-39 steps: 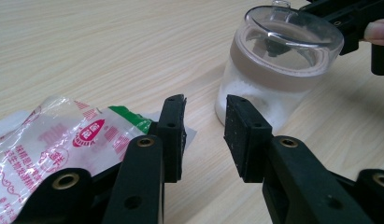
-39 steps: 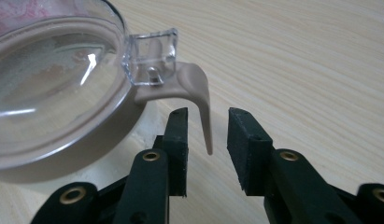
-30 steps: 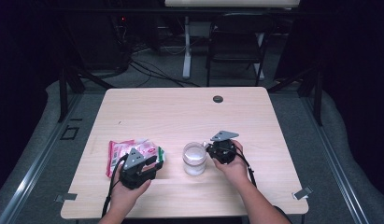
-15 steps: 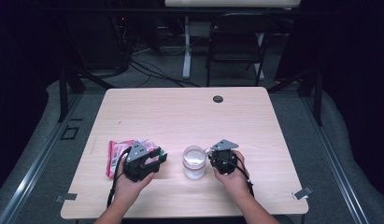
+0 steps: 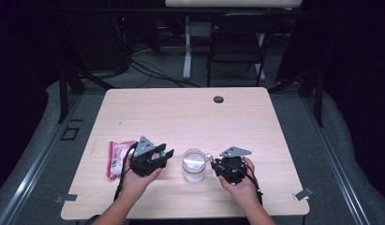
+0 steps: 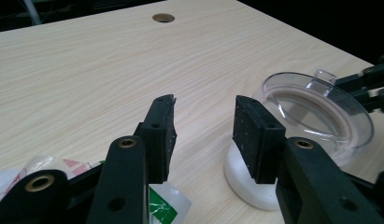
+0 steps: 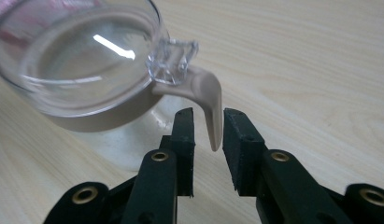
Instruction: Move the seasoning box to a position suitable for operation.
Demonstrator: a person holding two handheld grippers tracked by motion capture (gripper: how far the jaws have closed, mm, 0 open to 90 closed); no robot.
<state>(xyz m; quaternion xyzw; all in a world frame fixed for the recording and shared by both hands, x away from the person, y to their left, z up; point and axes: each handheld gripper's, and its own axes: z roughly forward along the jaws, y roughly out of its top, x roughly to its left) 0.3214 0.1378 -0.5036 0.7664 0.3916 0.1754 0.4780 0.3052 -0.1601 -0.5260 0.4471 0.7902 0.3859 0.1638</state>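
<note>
A small white container [image 5: 194, 165] with a clear lid [image 6: 316, 108] stands near the table's front edge, between my two grippers. Its beige handle tab [image 7: 206, 88] points right and hangs between the jaws of my right gripper [image 7: 208, 114]. Those jaws stand narrowly apart, with a gap showing on the tab's left side. My left gripper [image 5: 164, 153] hovers open just left of the container [image 6: 249, 186], with nothing between its pads [image 6: 248, 130]. A red and white snack packet [image 5: 117, 157] lies under and left of that gripper.
The pale wood table [image 5: 190, 117] has a dark cable hole [image 5: 218, 99] near its far edge. A folding chair [image 5: 237, 47] and cables stand on the floor beyond the table. A green and white wrapper corner [image 6: 167, 211] lies below my left jaws.
My left gripper has moved right off the packet toward the container. My right gripper has dropped and closed in on the container's handle tab.
</note>
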